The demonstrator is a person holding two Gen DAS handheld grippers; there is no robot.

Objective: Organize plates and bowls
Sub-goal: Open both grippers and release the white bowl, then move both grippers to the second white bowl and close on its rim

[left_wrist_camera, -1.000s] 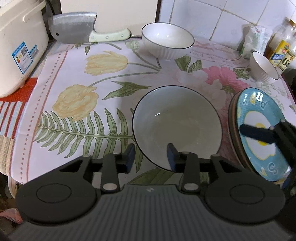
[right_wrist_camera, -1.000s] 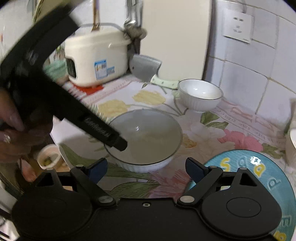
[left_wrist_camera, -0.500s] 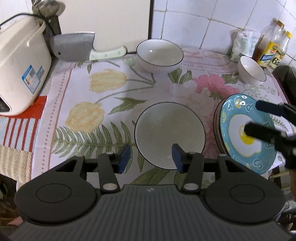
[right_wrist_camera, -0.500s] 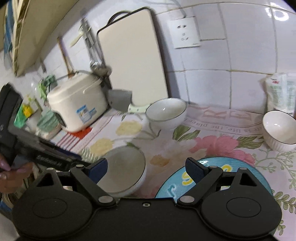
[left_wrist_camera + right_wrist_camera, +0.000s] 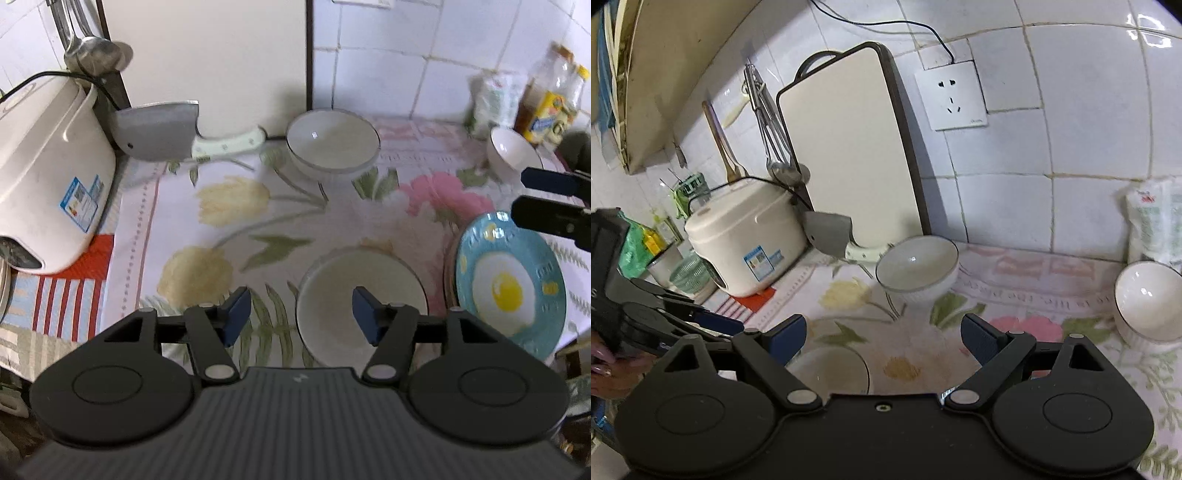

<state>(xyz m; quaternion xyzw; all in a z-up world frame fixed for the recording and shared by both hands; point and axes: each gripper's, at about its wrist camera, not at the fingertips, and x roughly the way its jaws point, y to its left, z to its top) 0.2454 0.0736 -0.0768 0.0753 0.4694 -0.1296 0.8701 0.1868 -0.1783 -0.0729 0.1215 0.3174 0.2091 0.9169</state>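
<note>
Bowls and egg-print plate share floral cloth with cleaver, rice cooker; both grippers spread, empty.

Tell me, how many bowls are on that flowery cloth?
3: a wide bowl at the front, a deep bowl beside the cleaver's handle, a small bowl near the bottles.

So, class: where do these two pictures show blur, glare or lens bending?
Left wrist view: steel cleaver and flowered cloth smeared by motion blur. Right wrist view: white tiled wall bows from fisheye distortion, with glare at the top right.
</note>
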